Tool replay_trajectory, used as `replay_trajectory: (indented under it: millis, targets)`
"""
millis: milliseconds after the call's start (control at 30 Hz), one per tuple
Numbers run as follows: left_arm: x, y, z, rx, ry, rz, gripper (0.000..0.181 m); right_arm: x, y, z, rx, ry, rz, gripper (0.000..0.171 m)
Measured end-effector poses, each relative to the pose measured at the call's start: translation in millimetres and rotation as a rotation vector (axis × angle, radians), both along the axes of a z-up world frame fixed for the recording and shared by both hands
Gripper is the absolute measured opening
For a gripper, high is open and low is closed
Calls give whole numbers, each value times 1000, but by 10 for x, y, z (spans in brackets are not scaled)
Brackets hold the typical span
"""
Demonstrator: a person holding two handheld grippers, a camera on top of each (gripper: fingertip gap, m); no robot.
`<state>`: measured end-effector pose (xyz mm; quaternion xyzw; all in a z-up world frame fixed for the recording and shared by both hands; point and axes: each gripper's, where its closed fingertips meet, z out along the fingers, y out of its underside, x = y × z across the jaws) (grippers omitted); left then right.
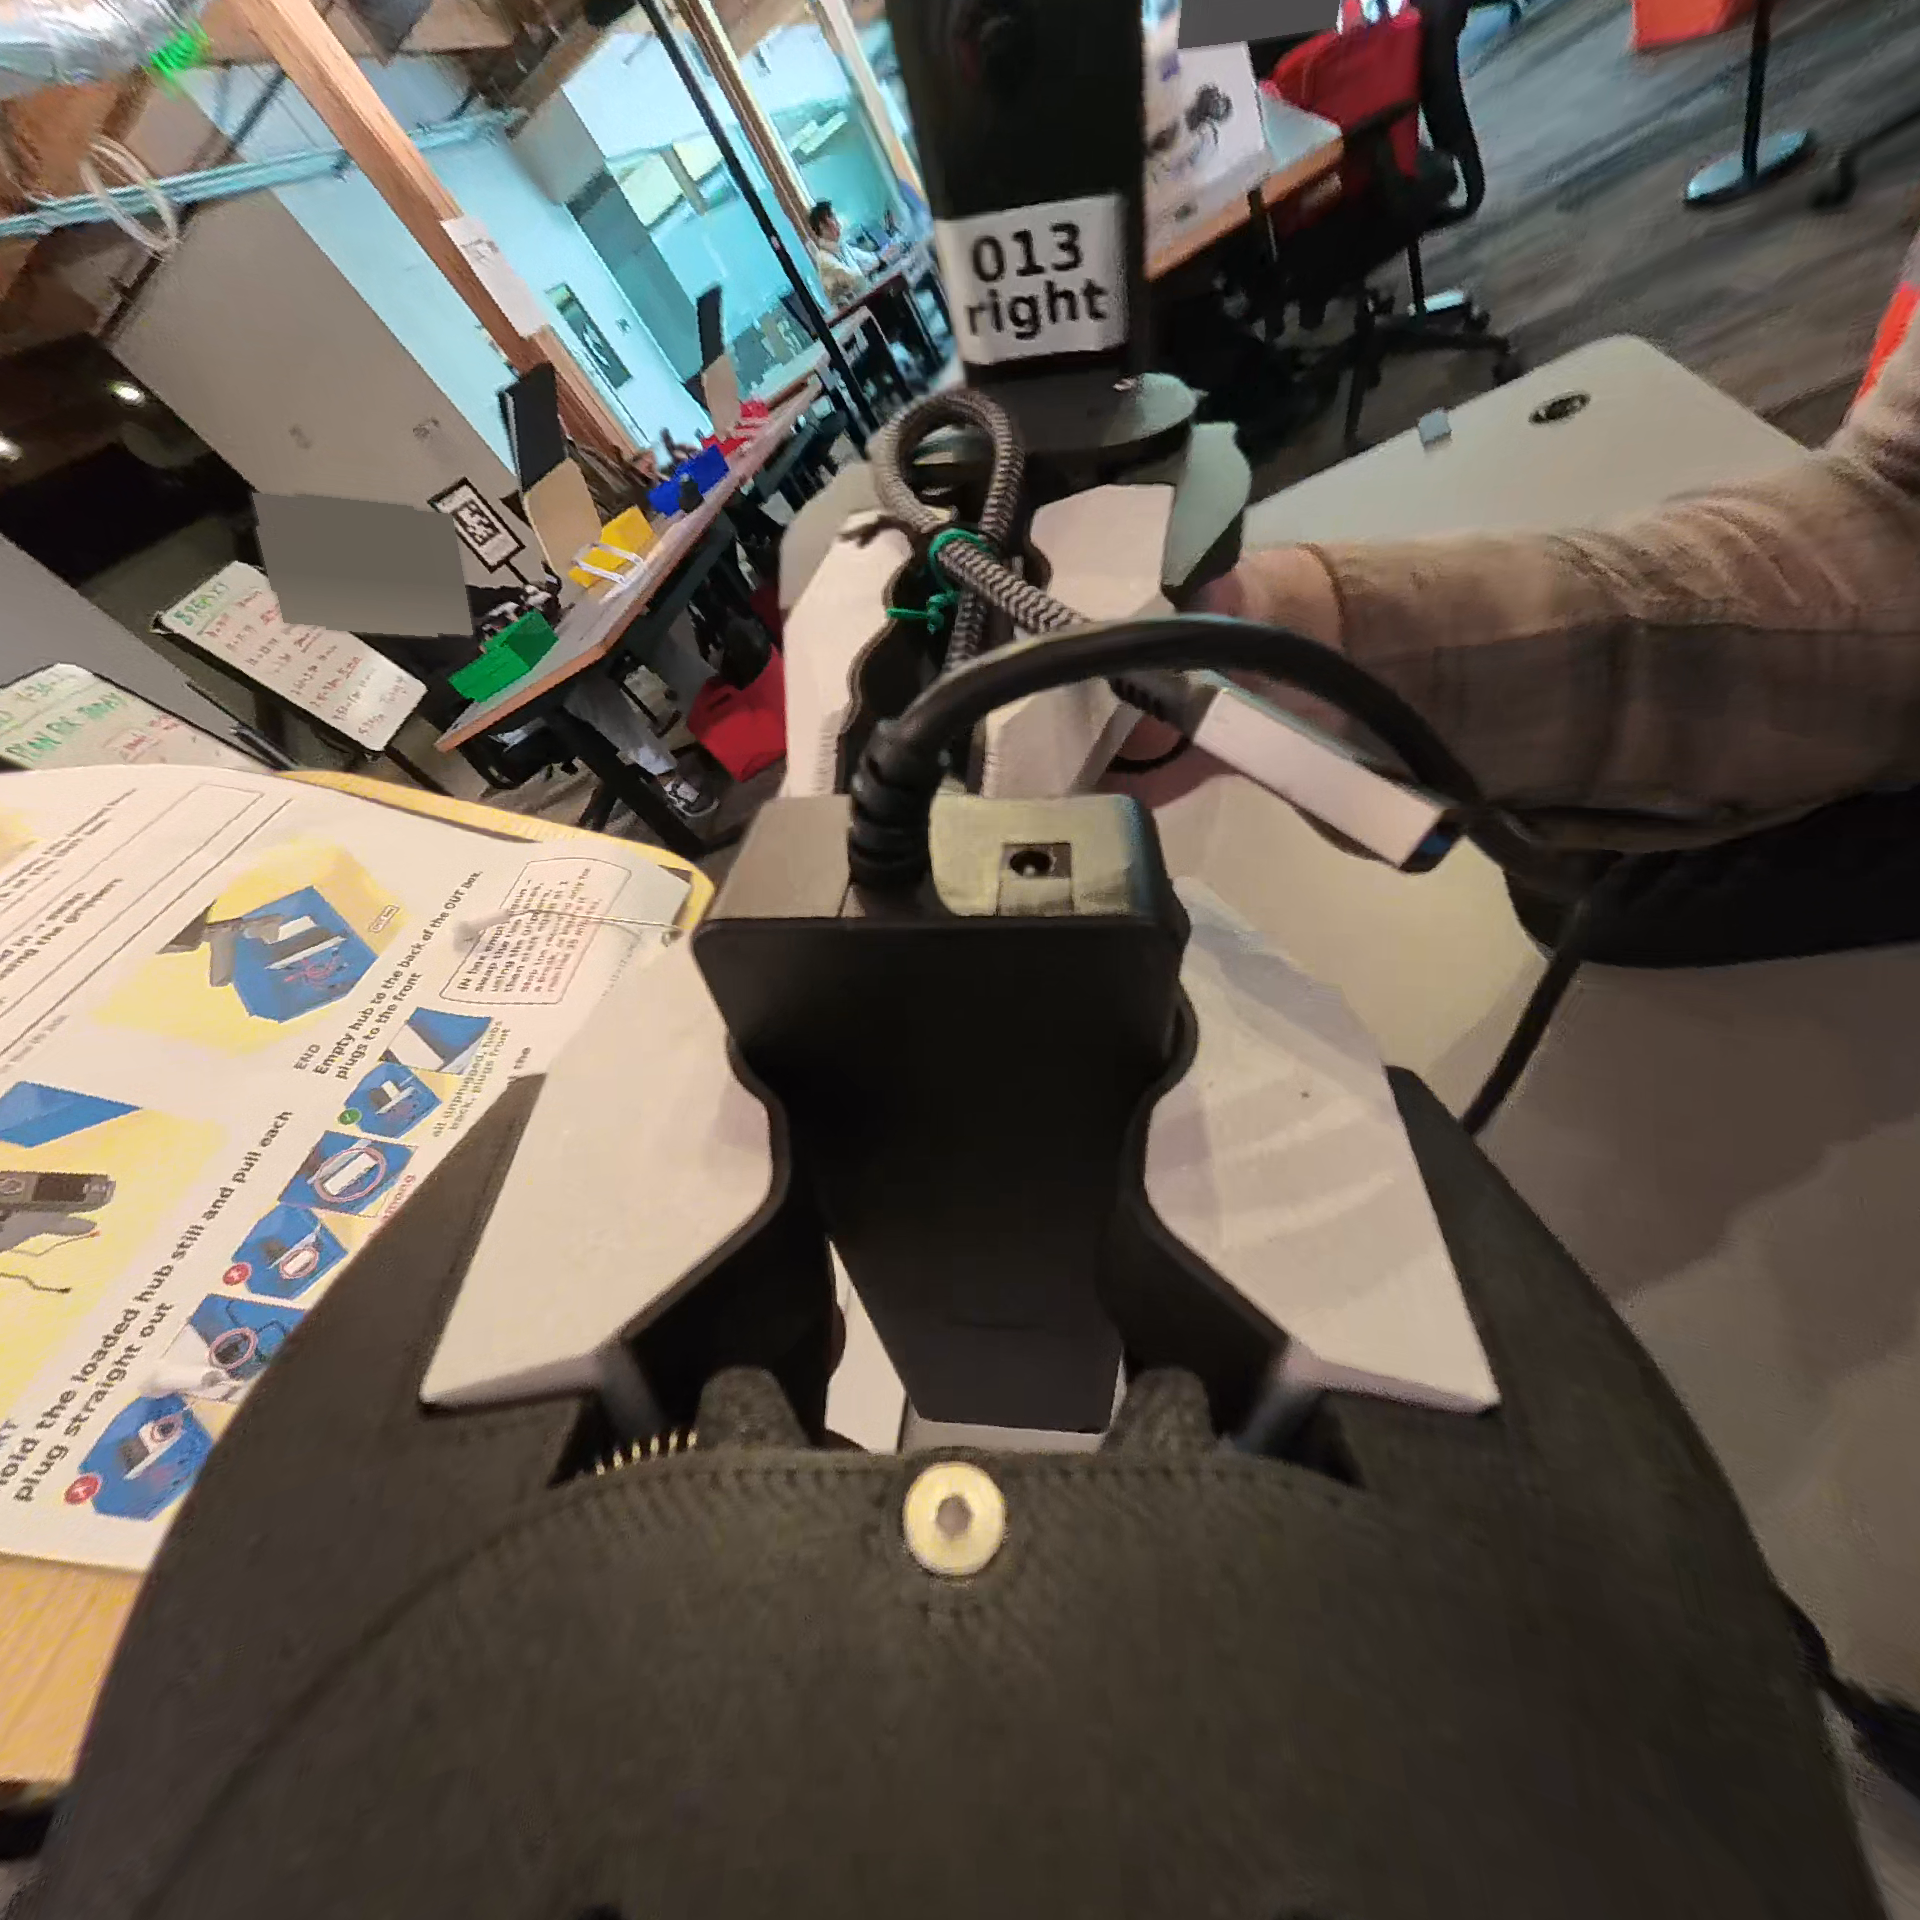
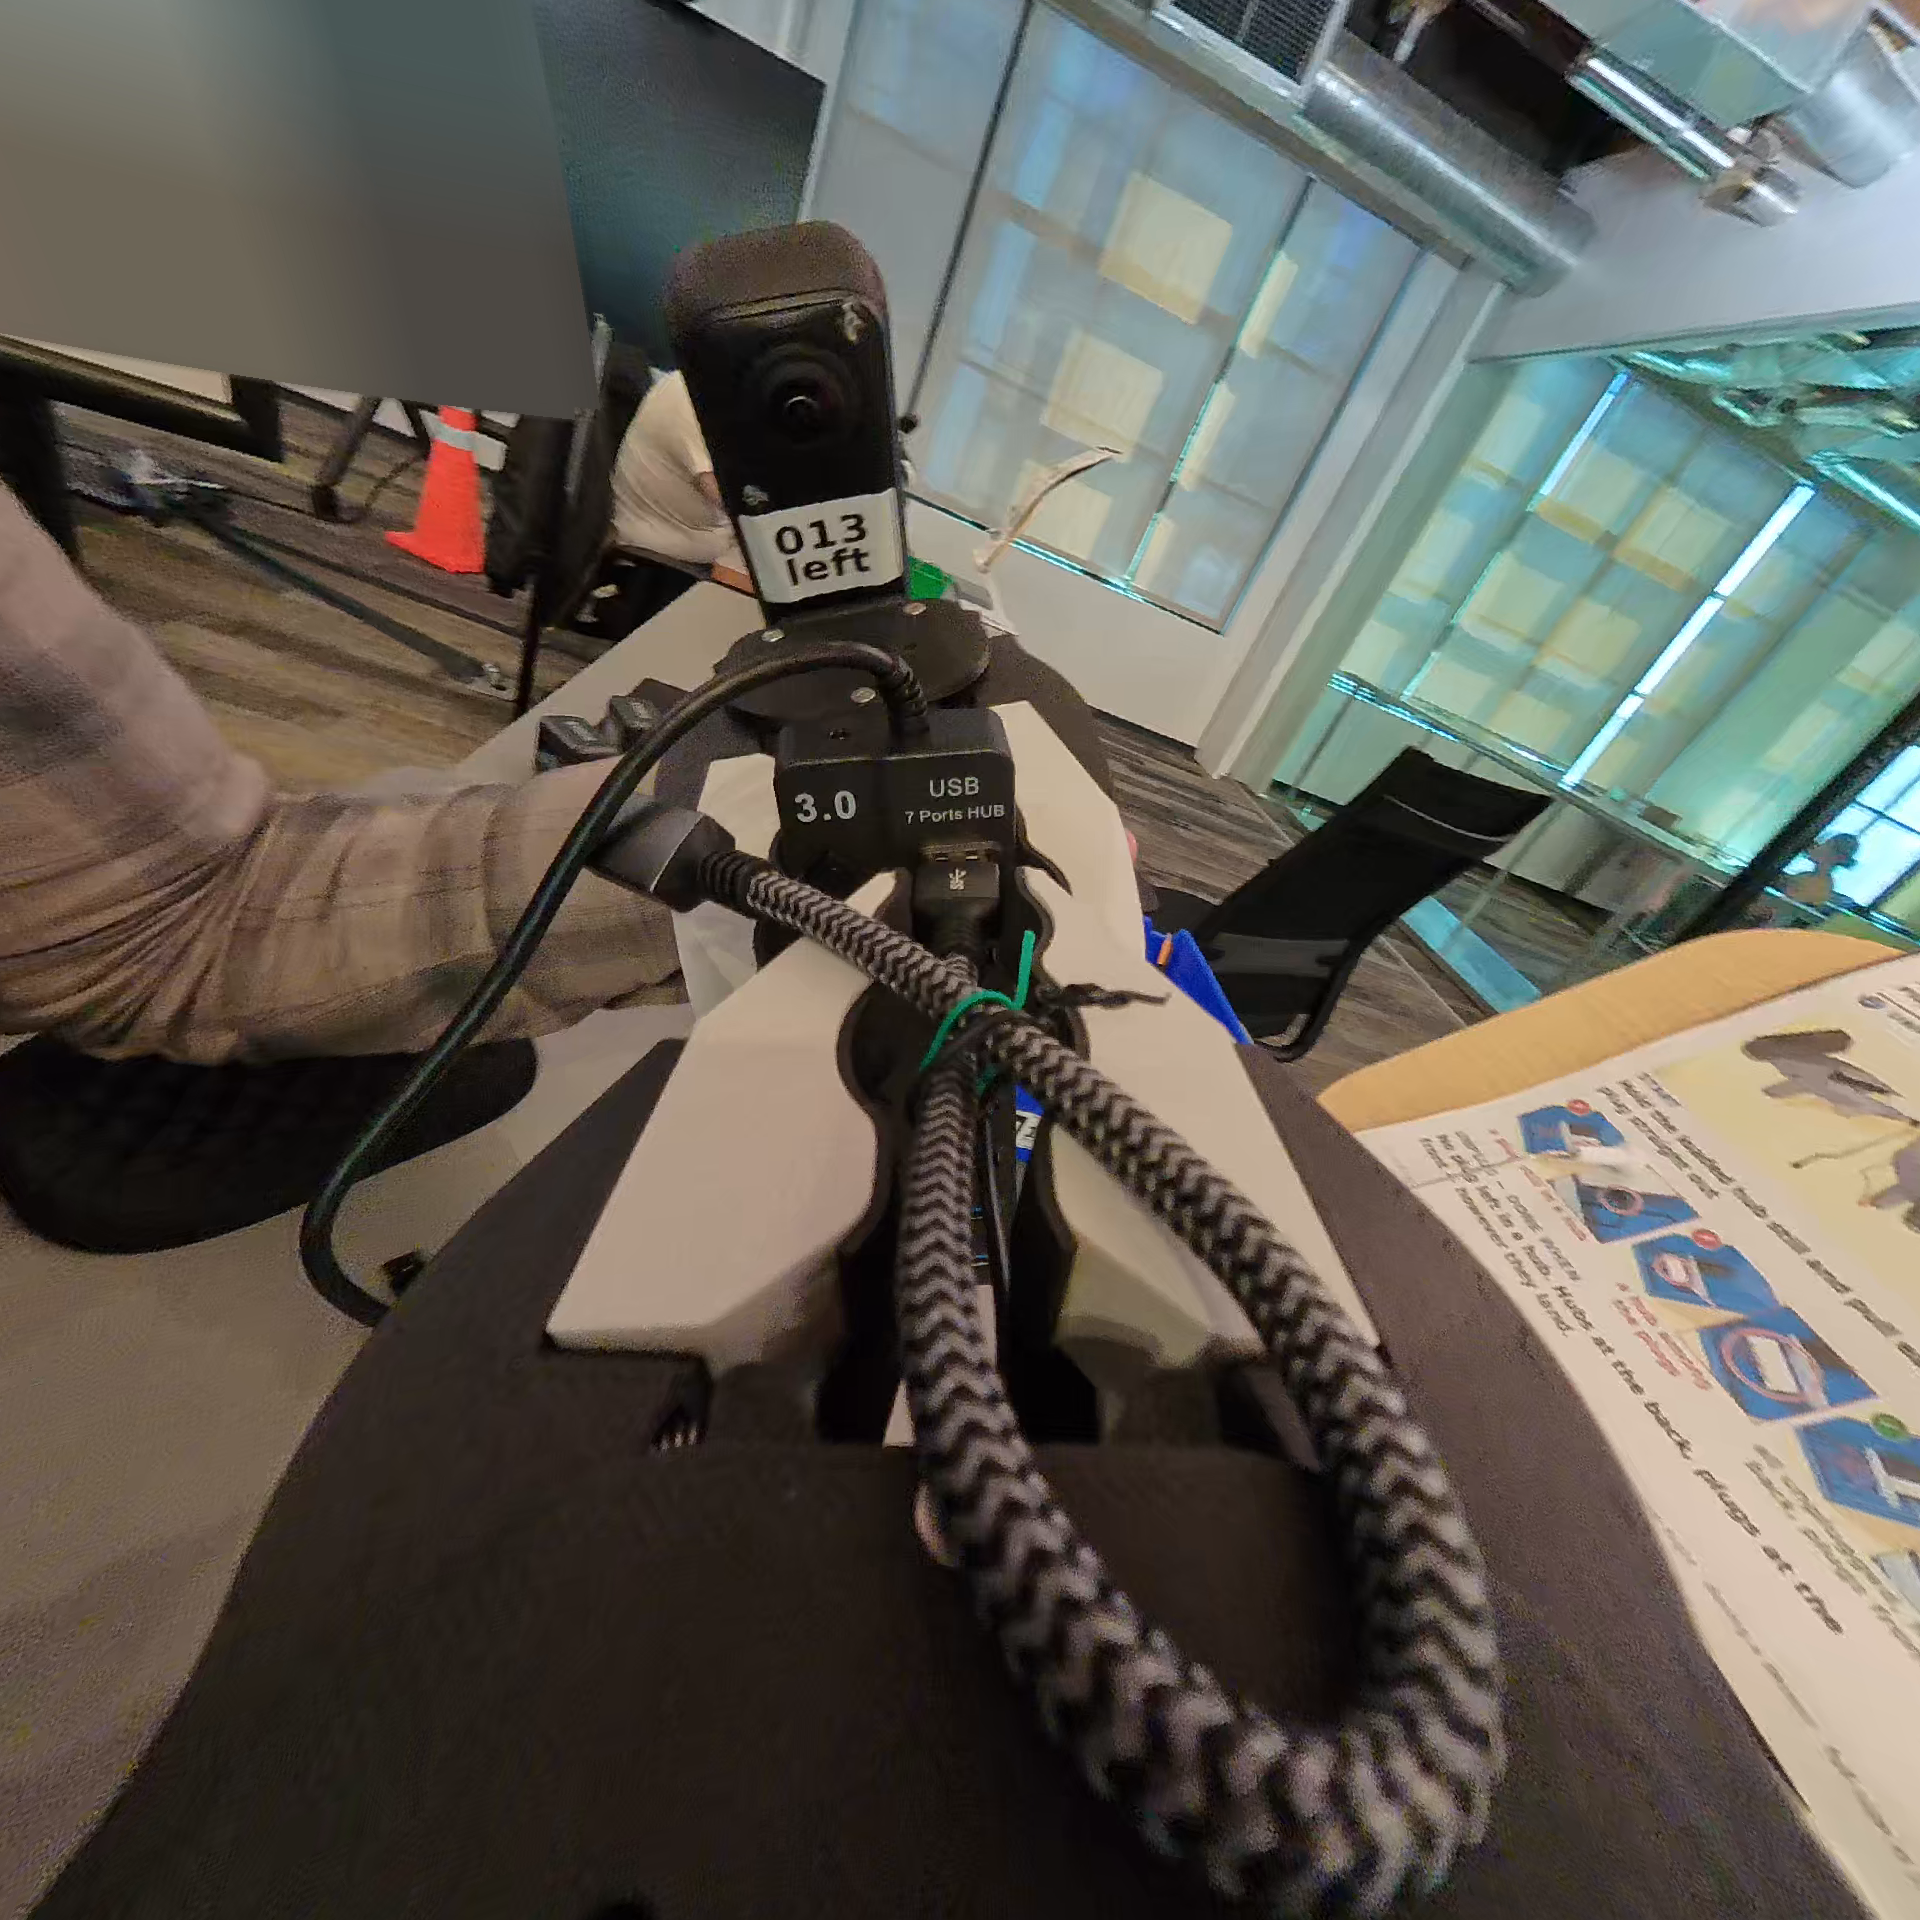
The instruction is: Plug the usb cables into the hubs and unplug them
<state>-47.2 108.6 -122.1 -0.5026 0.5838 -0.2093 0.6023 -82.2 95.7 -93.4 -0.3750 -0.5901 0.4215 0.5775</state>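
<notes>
Gripping hub (image 1: 940, 1060): left claw (image 1: 961, 1039) | right claw (image 2: 951, 997) pinches braided cable (image 2: 1091, 1403), plug half-hidden

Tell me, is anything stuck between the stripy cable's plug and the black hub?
No, nothing visible is in the way. The plug, held in the right gripper, sits right at a port of the hub, which the left gripper holds. The hub's own black cord loops off to the side, clear of that port.
</notes>
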Motion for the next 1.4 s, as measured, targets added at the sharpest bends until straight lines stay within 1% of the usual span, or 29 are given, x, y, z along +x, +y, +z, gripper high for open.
replay_trajectory:
  millis: [33, 100, 167, 200, 267, 367, 467, 567, 733, 867, 967, 1067, 1167, 1233, 1400]
  targets:
    - [13, -43, -17, -1, 22, -13, 67, 20, -39, -10, -4, -5, 32, 14]
    - [58, -155, -70, -6, 65, -63, 67, 103, -121, -24, -32, -8, 119, 14]
    - [-59, -131, 14, 4, 16, -47, 67, 391, -73, 192, -105, 121, 175, 14]
    - [-174, -104, 78, 1, -20, -28, 67, 537, 42, 273, -119, 157, 128, 13]
    - [-348, -31, 218, 32, -85, 37, 67, 642, 209, 231, -63, 108, -5, 13]
    - [-427, -3, 287, 24, -124, 56, 67, 631, 319, 250, -78, 113, -69, 13]
    - [-493, 32, 319, 33, -136, 87, 67, 566, 459, 138, -55, 52, -163, 14]
    - [-597, 26, 392, 57, -144, 122, 67, 515, 490, 137, -16, 12, -229, 14]
    - [-854, 11, 515, 98, -157, 201, 67, 521, 434, 345, 37, 12, -313, 14]
    - [-1059, -3, 603, 121, -199, 238, 66, 714, 547, 629, 52, 2, -419, 14]
    - [-1167, -25, 650, 132, -224, 249, 66, 1093, 746, 822, 91, -77, -581, 13]
    - [-1267, -22, 683, 149, -235, 283, 66, 1649, 905, 842, 117, -200, -739, 14]
    - [-1328, -49, 704, 144, -255, 277, 66, 2303, 1025, 709, 122, -334, -905, 15]
    - [-1351, -39, 694, 147, -248, 292, 66, 2751, 1102, 544, 122, -444, -1024, 14]
    - [-1312, -26, 668, 143, -230, 295, 66, 3586, 1205, 71, 112, -664, -1201, 15]
